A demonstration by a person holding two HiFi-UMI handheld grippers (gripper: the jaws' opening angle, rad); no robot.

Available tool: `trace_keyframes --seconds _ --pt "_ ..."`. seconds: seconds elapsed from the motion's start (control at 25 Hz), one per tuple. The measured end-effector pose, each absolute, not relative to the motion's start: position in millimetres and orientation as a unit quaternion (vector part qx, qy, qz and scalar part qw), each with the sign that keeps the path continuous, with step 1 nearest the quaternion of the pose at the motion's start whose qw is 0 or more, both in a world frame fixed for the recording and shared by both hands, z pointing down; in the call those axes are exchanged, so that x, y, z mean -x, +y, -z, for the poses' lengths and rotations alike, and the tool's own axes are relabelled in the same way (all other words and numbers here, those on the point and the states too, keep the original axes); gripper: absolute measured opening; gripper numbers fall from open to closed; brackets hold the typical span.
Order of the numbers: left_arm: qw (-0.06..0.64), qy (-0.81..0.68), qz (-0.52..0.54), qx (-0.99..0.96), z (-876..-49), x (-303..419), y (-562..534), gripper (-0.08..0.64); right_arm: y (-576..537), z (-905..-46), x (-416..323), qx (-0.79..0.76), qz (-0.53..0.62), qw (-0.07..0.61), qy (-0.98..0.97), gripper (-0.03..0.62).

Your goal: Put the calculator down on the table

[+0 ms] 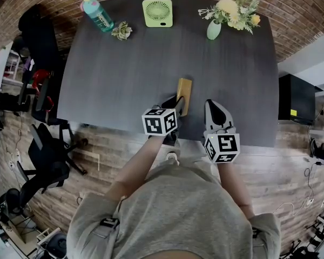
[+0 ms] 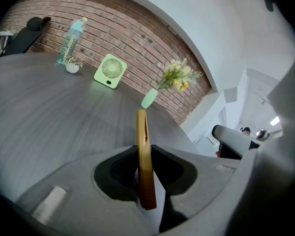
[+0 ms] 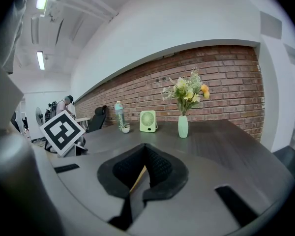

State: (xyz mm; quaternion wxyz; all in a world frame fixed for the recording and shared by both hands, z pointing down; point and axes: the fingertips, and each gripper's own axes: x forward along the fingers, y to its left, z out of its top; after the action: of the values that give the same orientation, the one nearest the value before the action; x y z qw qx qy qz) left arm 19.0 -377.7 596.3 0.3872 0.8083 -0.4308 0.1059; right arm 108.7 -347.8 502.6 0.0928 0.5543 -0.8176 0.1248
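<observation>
A flat yellow calculator (image 1: 183,95) hangs over the near part of the dark grey table (image 1: 119,80), close to its front edge. My left gripper (image 1: 174,106) is shut on the calculator's near end. In the left gripper view the calculator (image 2: 144,151) stands on edge between the two pads, its far end pointing at the vase. Whether it touches the tabletop cannot be told. My right gripper (image 1: 214,109) hovers just to the right of the calculator, apart from it. Its jaws are shut with nothing held, and in the right gripper view they (image 3: 145,160) meet, a yellow sliver showing behind them.
Along the table's far edge stand a teal bottle (image 1: 98,14), a small potted plant (image 1: 121,31), a green desk fan (image 1: 157,12) and a vase of flowers (image 1: 228,14). Office chairs (image 1: 40,144) sit off the left side; a black cabinet (image 1: 295,99) stands right.
</observation>
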Motion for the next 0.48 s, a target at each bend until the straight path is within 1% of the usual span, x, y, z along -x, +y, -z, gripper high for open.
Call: trace_keyframes --seconds 0.2,0.48 --pt "0.394 -0.435 -0.117 -0.801 -603 -17 -378 0.094 -345 -503 -109 -0.553 -0.125 0.092 -0.819 0.002" --pt "0.385 -0.458 -0.14 -0.789 -613 -7 -381 0.094 -344 -503 -112 -0.553 -0.126 0.091 -0.818 0.002"
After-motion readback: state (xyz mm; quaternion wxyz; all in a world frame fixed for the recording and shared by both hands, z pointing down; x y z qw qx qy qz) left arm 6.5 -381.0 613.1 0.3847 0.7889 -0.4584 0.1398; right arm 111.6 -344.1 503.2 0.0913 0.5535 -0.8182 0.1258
